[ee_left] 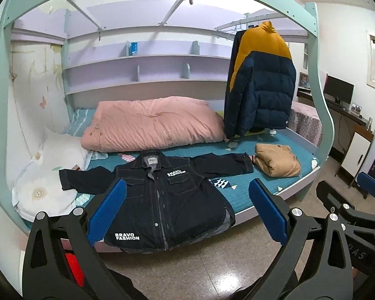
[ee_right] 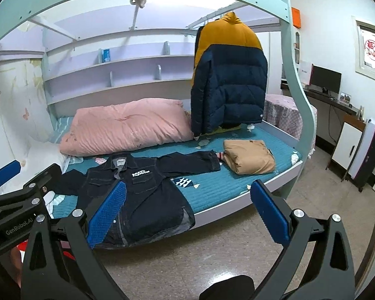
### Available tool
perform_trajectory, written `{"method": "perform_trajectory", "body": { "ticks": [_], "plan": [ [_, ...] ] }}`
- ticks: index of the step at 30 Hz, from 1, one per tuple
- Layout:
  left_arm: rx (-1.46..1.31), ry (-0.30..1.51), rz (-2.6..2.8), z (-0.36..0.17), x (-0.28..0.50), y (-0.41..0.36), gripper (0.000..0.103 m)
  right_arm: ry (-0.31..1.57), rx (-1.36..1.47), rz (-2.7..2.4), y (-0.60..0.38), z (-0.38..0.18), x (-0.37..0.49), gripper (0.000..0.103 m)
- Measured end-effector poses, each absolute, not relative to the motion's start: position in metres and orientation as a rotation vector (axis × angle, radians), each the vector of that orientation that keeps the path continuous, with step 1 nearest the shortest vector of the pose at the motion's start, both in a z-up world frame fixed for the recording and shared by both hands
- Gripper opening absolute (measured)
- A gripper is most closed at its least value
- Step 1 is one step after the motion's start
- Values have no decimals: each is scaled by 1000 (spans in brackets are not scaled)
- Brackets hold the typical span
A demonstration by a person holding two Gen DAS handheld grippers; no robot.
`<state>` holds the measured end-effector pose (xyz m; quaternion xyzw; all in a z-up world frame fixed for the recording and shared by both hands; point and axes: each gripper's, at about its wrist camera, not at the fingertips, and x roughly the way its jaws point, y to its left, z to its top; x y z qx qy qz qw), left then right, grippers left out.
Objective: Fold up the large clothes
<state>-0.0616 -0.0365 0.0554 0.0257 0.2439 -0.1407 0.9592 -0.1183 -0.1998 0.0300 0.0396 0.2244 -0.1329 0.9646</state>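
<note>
Both tongs (ee_left: 187, 207) (ee_right: 190, 210) agape, denim jacket (ee_left: 162, 200) spread ahead

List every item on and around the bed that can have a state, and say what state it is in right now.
Denim jacket: spread flat, front up, sleeves out, hem over the bed edge.
Tan garment: folded, beside the jacket's sleeve.
Puffer jacket: hanging from the rail.
Pink quilt: folded, bulky, behind the jacket.
Left hand-held gripper: open, holding nothing.
Right hand-held gripper: open, holding nothing.
Monitor: screen dark.
</note>
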Motion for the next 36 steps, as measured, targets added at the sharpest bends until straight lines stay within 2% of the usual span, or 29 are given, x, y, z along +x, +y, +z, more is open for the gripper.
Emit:
{"method": "perform_trajectory", "body": {
  "ticks": [36],
  "plan": [
    [44,457,-228,57,-75,-49,99,434,73,-246,-195,33,-117,96]
  ]
}}
